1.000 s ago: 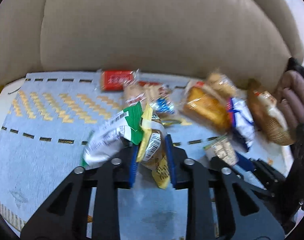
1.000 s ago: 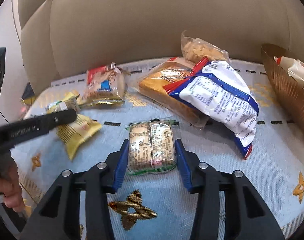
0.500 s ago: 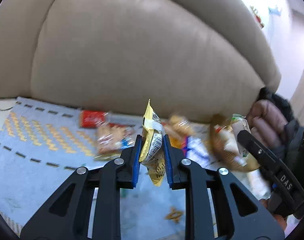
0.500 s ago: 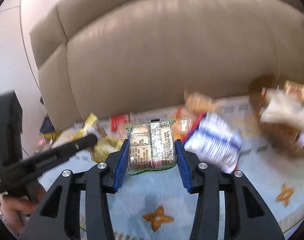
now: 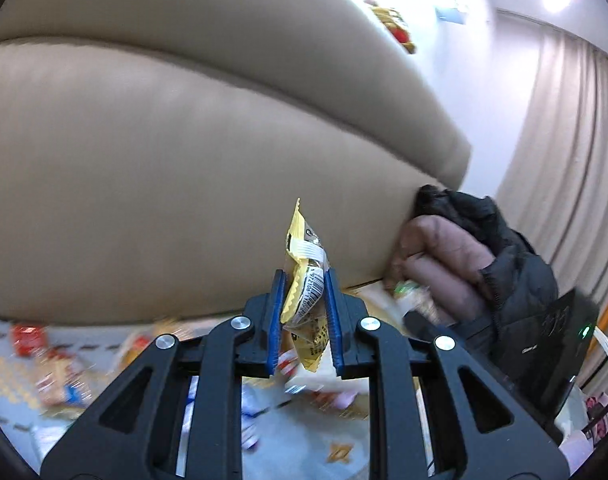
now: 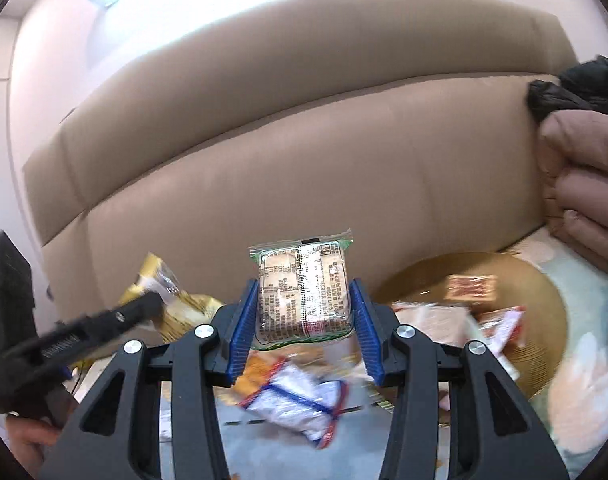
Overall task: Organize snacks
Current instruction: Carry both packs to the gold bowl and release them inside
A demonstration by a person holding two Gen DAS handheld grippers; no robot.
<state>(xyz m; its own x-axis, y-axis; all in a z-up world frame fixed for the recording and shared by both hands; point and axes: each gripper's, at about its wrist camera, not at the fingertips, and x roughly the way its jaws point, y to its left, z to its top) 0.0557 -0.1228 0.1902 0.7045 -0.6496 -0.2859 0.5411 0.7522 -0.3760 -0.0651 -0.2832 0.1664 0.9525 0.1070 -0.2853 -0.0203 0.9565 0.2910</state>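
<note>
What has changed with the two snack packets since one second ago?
Both were lifted off the blue cloth. The yellow packet in the left gripper and the green-edged cracker packet in the right gripper now hang in front of the sofa back, above the golden basket. Both grips stayed closed on them.

Straight ahead of both wrist views the tall beige leather sofa backrest walls off the far side. Open air lies between it and the scattered, blurred snack packets on the pale blue seat cover below. To the right a round golden woven basket, seemingly part-filled, and a dark-sleeved hand narrow the way.
</note>
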